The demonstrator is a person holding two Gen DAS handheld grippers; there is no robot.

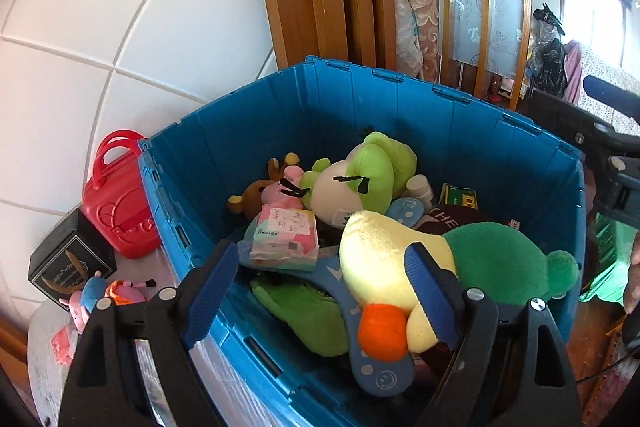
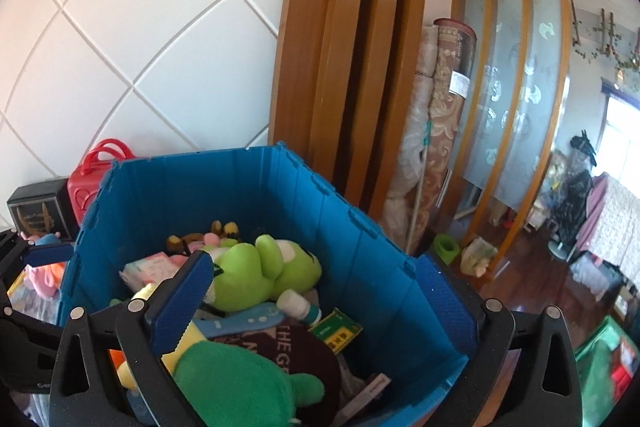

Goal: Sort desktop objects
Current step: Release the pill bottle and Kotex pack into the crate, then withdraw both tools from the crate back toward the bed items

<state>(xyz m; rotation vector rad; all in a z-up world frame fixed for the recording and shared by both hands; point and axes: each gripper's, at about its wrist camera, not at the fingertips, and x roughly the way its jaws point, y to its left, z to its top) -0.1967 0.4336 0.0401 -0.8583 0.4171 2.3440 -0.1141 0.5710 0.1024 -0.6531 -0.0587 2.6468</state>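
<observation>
Filling both views, blue plastic crate (image 1: pixel 400 115) stands against white tiled wall (image 1: pixel 120 27), packed with toys. Yellow-and-green plush duck (image 1: pixel 420 267) lies on top at crate's near side, orange beak toward camera. Light-green frog plush (image 1: pixel 360 183) rests behind it, mid-crate. Red toy case (image 1: pixel 120 203) stands outside crate, touching its left wall. Tissue pack (image 1: pixel 284 239) lies inside, beside frog. Left gripper (image 1: pixel 324 291) open, pads astride duck, not pressing. Right gripper (image 2: pixel 316 303) open wide above crate, nothing between its pads.
</observation>
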